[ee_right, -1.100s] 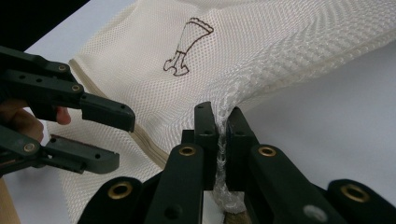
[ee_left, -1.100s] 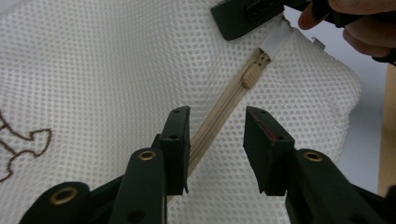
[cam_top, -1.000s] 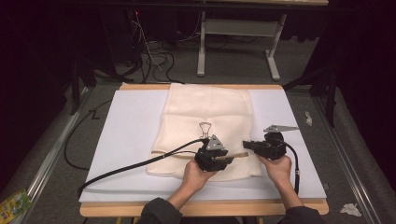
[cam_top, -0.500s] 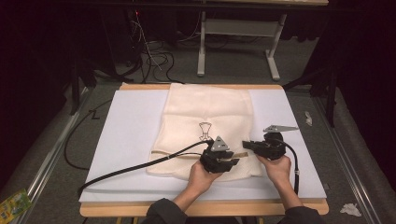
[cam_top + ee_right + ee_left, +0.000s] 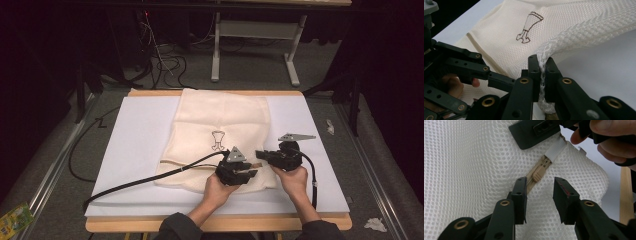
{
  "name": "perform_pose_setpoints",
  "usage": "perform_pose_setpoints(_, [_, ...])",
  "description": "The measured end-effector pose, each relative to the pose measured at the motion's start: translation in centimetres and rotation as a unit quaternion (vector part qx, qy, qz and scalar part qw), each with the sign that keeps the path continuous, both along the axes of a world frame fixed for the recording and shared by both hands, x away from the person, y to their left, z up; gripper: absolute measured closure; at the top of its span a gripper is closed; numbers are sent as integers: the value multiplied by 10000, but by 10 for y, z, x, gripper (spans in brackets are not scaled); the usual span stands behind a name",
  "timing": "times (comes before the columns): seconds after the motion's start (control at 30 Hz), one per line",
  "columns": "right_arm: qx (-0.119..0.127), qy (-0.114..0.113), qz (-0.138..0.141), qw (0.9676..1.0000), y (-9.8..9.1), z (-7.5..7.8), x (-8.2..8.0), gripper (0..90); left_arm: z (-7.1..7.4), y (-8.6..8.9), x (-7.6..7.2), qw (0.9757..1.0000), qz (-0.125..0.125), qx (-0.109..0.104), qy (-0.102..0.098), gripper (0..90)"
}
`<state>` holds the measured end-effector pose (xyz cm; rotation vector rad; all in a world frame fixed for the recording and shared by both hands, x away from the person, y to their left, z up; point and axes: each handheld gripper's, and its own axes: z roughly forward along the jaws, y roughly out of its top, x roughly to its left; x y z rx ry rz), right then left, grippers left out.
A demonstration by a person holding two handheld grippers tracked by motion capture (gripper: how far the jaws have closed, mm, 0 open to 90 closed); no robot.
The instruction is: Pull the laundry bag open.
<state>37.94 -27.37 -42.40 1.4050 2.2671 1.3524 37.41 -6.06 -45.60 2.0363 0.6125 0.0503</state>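
Mesh laundry bag [image 5: 220, 135], near right of worktop [image 5: 130, 150]: right tongs [image 5: 542, 66] clamped on its edge; left tongs [image 5: 539, 192] apart, straddling beige zipper pull [image 5: 538, 173]

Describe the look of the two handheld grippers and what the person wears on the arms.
Both the left gripper and the right gripper are black, with brass-coloured rivets at the jaw joints. Each carries a grey three-cornered plate on top and trails a black cable. One pad shows reddish marks. The sleeves are dark.

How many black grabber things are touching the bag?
2: the right gripper pinches the mesh bag edge; the left gripper rests open around its zipper pull.
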Motion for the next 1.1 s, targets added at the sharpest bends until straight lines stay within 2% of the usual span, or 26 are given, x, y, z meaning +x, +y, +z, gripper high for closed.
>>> perform_pose_setpoints(0.2, [-7, -21, 52, 10000, 5, 1, 1, 878, 0, -1, 1, 9999, 11, -133, 7, 692])
perform_pose_setpoints(0.37, [-6, 2, 58, 10000, 7, 1, 1, 878, 0, -1, -1, 9997, -102, -225, 32, 732])
perform_pose_setpoints(0.7, [-55, -2, 98, 9999, 10, -1, 1, 877, -1, -1, 1, 9999, -45, -131, 88, 862])
perform_pose_setpoints(1.1, [-180, -63, 95, 9998, 6, -2, -2, 877, 1, 2, 1, 9999, -142, -57, 49, 870])
